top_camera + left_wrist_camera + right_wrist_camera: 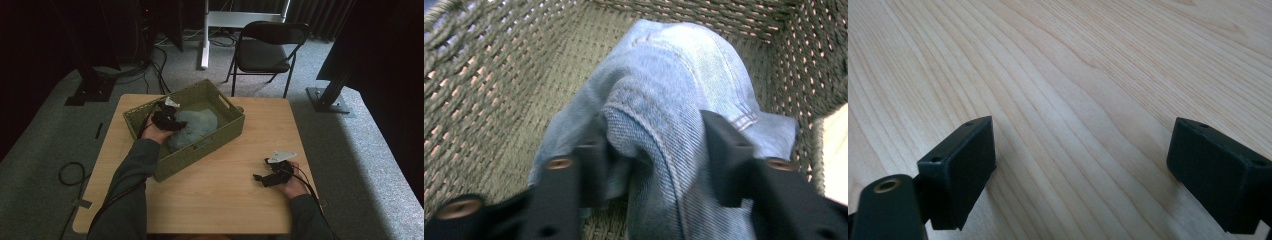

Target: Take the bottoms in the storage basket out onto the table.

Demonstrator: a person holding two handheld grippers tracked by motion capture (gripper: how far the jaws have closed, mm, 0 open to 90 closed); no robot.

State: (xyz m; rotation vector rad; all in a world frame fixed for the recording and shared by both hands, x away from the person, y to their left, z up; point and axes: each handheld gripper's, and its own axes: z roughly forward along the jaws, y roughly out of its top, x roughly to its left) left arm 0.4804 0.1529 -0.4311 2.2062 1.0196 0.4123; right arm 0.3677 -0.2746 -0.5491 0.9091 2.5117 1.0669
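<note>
Left gripper view, Inspector A: left tongs pinched a denim fold of jeans inside the basket.

Inspector B: right tongs gaped empty, near the basket. Risk: thin fold slipping.

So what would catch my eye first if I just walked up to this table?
Probably the green woven basket toward the table's far left, with a bundle of blue denim lying inside. The left gripper reaches into it, and a fold of the denim sits between its black fingers. Across the bare wooden table, the right gripper rests near the right edge, open with nothing between its fingers.
</note>
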